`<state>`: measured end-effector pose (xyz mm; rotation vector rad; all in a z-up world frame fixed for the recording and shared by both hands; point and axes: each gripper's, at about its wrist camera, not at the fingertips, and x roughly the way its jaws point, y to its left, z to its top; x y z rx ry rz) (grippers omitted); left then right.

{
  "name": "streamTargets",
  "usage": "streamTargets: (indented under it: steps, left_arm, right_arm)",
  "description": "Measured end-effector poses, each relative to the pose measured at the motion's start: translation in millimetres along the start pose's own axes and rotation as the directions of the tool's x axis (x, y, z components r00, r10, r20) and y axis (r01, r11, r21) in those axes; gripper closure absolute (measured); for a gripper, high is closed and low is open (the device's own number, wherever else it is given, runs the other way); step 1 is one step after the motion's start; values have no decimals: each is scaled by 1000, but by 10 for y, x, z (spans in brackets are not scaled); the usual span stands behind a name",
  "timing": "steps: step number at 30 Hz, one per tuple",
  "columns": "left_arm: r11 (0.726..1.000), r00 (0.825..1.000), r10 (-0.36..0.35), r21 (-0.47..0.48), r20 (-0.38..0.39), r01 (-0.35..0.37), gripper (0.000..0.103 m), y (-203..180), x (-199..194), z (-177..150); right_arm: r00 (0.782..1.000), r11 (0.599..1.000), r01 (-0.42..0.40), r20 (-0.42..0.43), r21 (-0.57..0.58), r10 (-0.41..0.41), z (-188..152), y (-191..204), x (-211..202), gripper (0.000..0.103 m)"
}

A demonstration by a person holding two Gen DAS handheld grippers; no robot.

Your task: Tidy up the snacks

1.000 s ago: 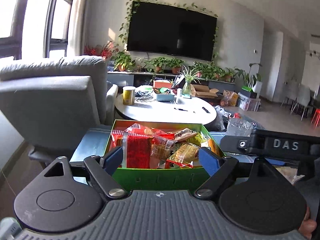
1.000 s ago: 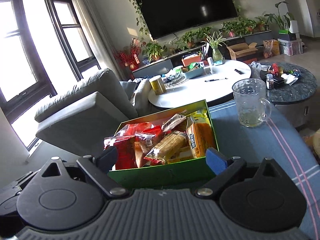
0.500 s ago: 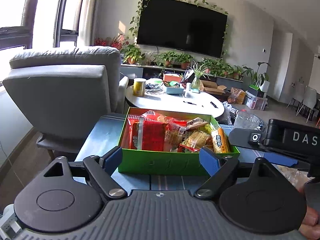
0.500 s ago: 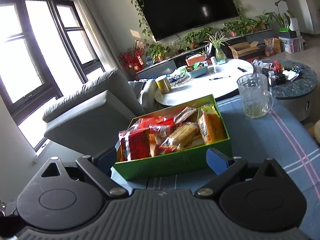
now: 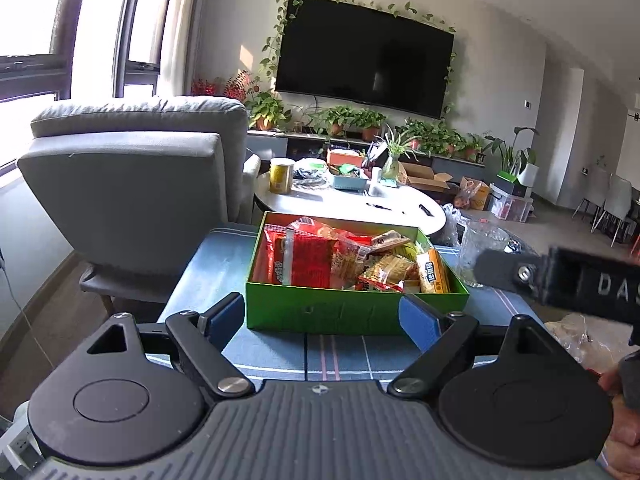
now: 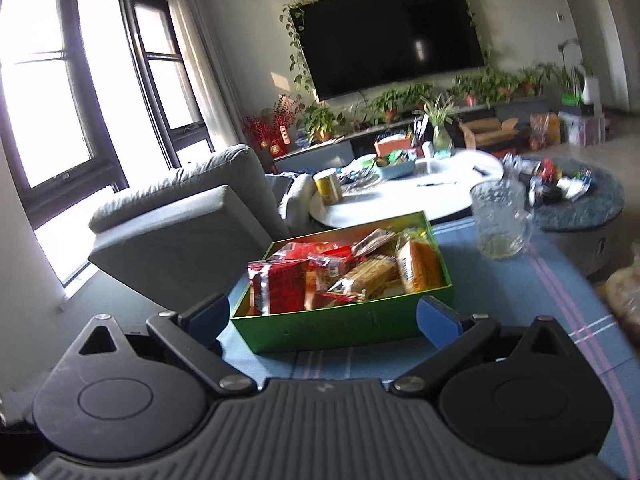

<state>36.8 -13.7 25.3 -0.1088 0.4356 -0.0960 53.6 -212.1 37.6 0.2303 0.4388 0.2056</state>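
A green box [image 5: 352, 312] full of snack packets stands on the blue tablecloth; it also shows in the right wrist view [image 6: 340, 328]. Inside are a red packet [image 5: 308, 262], golden cracker packs [image 6: 368, 276] and an orange pack [image 6: 420, 266]. My left gripper [image 5: 322, 320] is open and empty, a little short of the box's near wall. My right gripper [image 6: 324, 320] is open and empty, also in front of the box. The right gripper's body [image 5: 560, 280] shows at the right of the left wrist view.
A glass mug [image 6: 498, 222] stands on the cloth right of the box. A clear bag [image 5: 580, 340] lies at the near right. A grey armchair [image 5: 136, 184] is beyond the table's left edge. A white coffee table [image 5: 352, 204] with clutter stands behind.
Both grippers have pulled back and up from the box, so it looks smaller and farther. Both stay open and empty. The box has not moved.
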Motion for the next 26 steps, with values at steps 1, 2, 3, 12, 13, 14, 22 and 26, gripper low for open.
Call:
streamTargets:
  steps: [1,2,3,12,13,14,22,26]
  left_arm:
    - [1000,1000,7,-2,3,-6,20,10,-12,-1]
    - [1000,1000,14,-4,4,-14,20,17,-23,-5]
    - [1000,1000,20,-6,4,-20,20,19,-29,-5]
    - [1000,1000,28,-3,5,-28,20,30,-44,-27]
    - [1000,1000,28,-1,5,-28,20,30,-40,-28]
    - [1000,1000,29,0,4,-29,20,26,-26,-22]
    - [1000,1000,31,-2,3,-31,20,38,-21,-38]
    - [1000,1000,30,1,0,-30,20,30,-35,-47]
  right_arm:
    - [1000,1000,11,5,-14,-11,-13,0,-21,39]
    - [1000,1000,21,8,-23,-21,-23,-9,-32,39]
    - [1000,999,29,11,-26,-29,-33,-21,-45,39]
    - [998,998,57,5,-31,-57,-92,-91,-36,39]
    - [998,998,57,3,-29,-57,-99,-95,-29,39]
    - [998,998,55,0,-26,-55,-105,-100,-19,39]
    - [999,999,52,-10,-1,-52,-139,-140,2,39]
    - [999,999,50,-14,-6,-50,-147,-124,3,39]
